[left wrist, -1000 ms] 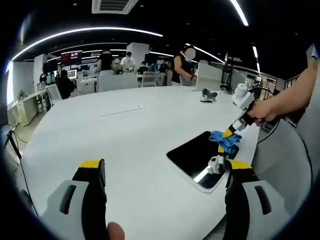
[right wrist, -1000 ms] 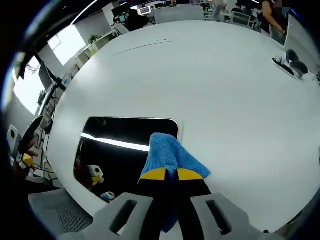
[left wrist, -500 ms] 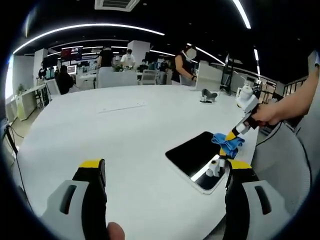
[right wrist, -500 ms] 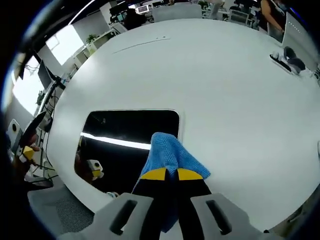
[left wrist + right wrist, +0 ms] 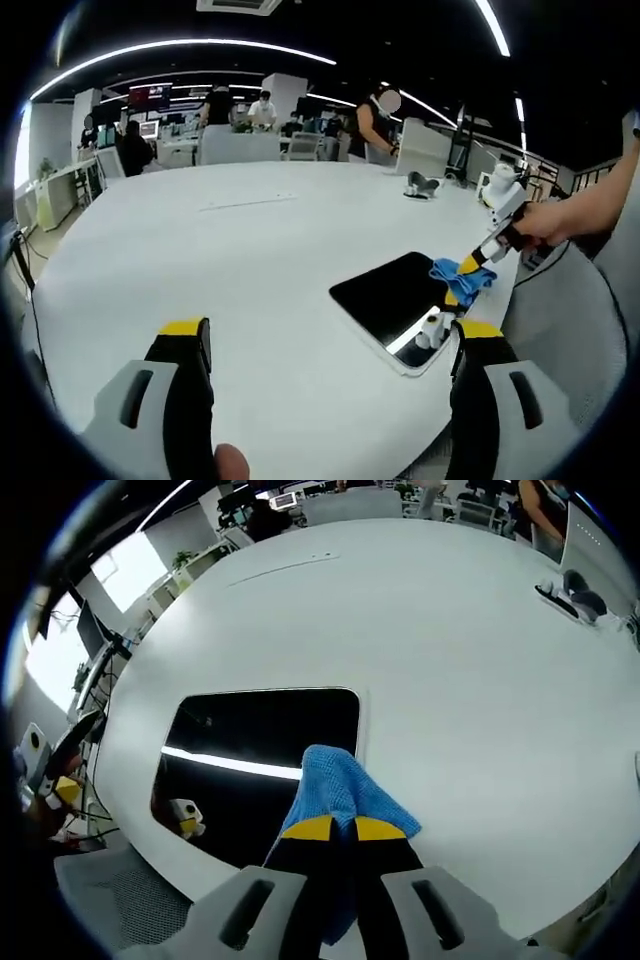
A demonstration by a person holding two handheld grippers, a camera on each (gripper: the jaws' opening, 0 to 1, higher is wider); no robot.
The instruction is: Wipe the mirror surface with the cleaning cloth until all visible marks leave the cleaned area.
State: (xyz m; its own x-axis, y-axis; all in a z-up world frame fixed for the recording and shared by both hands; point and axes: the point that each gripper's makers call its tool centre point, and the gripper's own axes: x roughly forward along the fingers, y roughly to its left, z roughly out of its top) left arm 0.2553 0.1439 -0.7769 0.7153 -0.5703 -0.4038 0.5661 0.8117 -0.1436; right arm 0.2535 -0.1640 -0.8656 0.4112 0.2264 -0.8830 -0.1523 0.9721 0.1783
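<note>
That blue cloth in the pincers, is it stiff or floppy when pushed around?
Probably floppy: the blue cloth bunches in folds where the right gripper pinches it. It looks light, and likely slides easily over the smooth mirror.

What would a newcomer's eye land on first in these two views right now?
The bright blue cleaning cloth, pinched in the right gripper, pressing on one end of the dark mirror lying flat near the edge of the big white round table. In the left gripper view, the left gripper hangs open above the table, empty, facing the mirror. Behind, a busy office with people at desks.
</note>
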